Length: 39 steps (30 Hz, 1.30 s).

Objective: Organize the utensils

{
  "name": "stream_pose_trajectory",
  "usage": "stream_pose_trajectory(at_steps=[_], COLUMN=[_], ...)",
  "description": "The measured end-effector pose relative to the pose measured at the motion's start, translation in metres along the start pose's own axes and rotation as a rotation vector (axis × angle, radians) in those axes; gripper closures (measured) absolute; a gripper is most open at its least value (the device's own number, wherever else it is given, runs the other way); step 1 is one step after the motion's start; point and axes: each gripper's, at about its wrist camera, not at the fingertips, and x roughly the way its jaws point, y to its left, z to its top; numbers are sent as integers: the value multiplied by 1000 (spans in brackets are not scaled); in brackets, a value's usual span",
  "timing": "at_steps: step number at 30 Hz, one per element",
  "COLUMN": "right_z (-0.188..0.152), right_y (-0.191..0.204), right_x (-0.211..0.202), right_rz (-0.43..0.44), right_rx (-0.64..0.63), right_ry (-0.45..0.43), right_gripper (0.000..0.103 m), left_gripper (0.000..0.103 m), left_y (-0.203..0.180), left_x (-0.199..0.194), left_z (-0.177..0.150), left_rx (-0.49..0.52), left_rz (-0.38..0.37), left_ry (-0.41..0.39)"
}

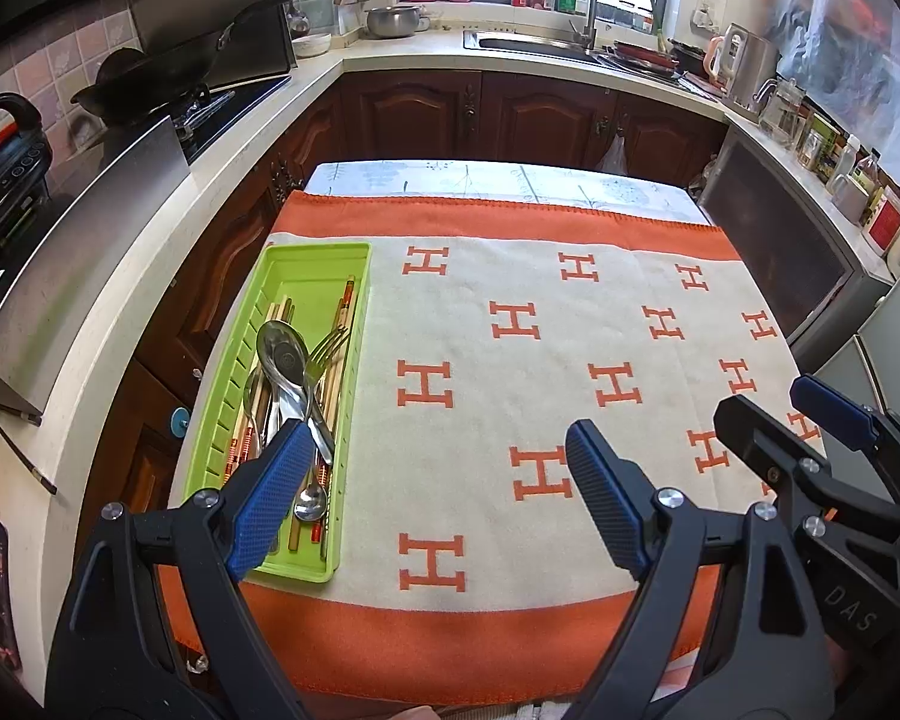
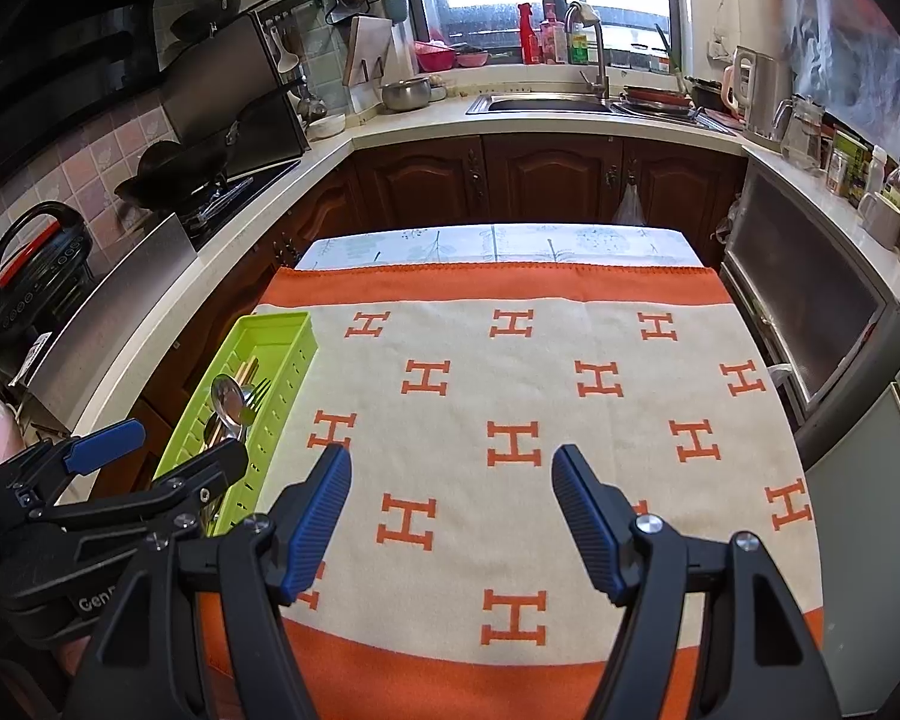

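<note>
A lime green utensil tray [image 1: 321,253] [image 2: 276,324] lies along the left edge of the cloth-covered table. Inside it lie metal spoons [image 1: 282,354], a fork [image 1: 325,348] and several chopsticks [image 1: 347,300]. My left gripper [image 1: 435,438] hovers open over the near part of the table, its left finger above the tray's near end, with nothing between its fingers. My right gripper [image 2: 450,462] also stands open and empty over the middle of the cloth. Each gripper shows at the edge of the other's view: the right gripper [image 1: 768,402] and the left gripper [image 2: 162,444].
The table wears a cream cloth with orange H marks and an orange border [image 1: 510,216]. Kitchen counters ring it: a stove with a wok [image 1: 150,78] at left, a sink [image 1: 540,45] at the back, jars and a kettle [image 1: 744,60] at right. A cabinet appliance [image 1: 780,252] stands close to the table's right side.
</note>
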Motion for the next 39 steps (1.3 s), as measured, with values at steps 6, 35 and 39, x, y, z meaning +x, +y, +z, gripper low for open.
stream_pose_trajectory(at_steps=[6, 35, 39], right_z=[-4, -7, -7], right_y=[-1, -2, -2], right_x=[3, 7, 7], right_rz=[0, 2, 3], right_rx=[2, 7, 7], right_ry=[4, 16, 16], right_gripper=[33, 33, 33], left_gripper=[18, 18, 18], left_y=[1, 3, 3], left_x=[1, 3, 3], left_z=[-1, -6, -6], left_rx=[0, 3, 2], left_rz=[3, 12, 9], left_ry=[2, 12, 12])
